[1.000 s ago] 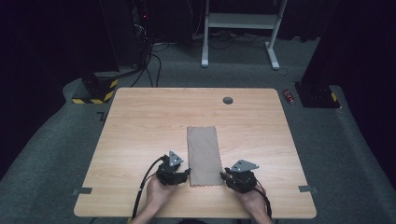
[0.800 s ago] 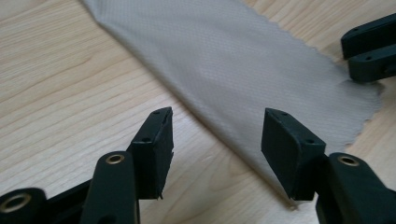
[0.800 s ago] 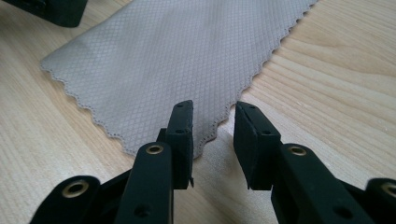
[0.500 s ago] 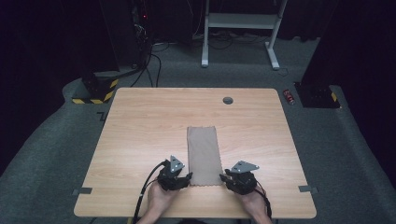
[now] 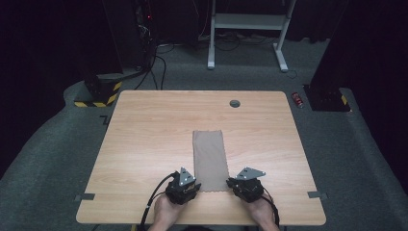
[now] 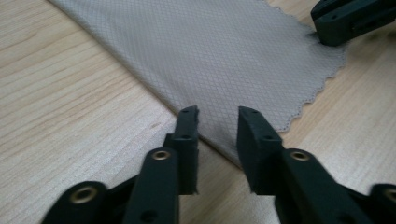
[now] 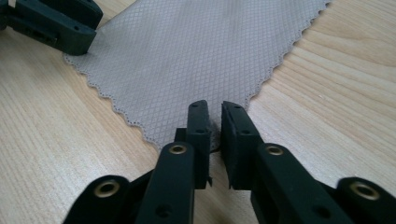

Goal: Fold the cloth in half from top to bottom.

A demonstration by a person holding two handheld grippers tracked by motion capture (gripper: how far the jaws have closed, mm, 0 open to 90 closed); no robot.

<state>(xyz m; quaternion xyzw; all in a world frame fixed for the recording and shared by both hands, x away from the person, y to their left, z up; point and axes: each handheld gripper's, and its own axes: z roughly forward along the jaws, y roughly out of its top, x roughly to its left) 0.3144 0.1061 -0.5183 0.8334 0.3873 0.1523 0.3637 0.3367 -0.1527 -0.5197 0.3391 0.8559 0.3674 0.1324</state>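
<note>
- Two of my grippers sit low at the cloth's [image 5: 210,159] near corners on the table [image 5: 144,139].
- My left gripper [image 6: 217,122] has been closing; a small gap remains over the corner.
- My right gripper [image 7: 215,116] has been closing too, nearly pinching its corner.

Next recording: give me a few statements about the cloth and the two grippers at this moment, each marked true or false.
1. The grey cloth lies flat on the wooden table, its long side running away from the person. True.
2. The left gripper sits at the cloth's far end. False: it is at the near left corner.
3. The right gripper is at the cloth's near right corner, jaws narrowly apart, having just been closing. True.
4. The cloth's near edge is cut straight. False: it is scalloped.
5. The cloth is crumpled into a ball. False: it is spread out flat.
</note>
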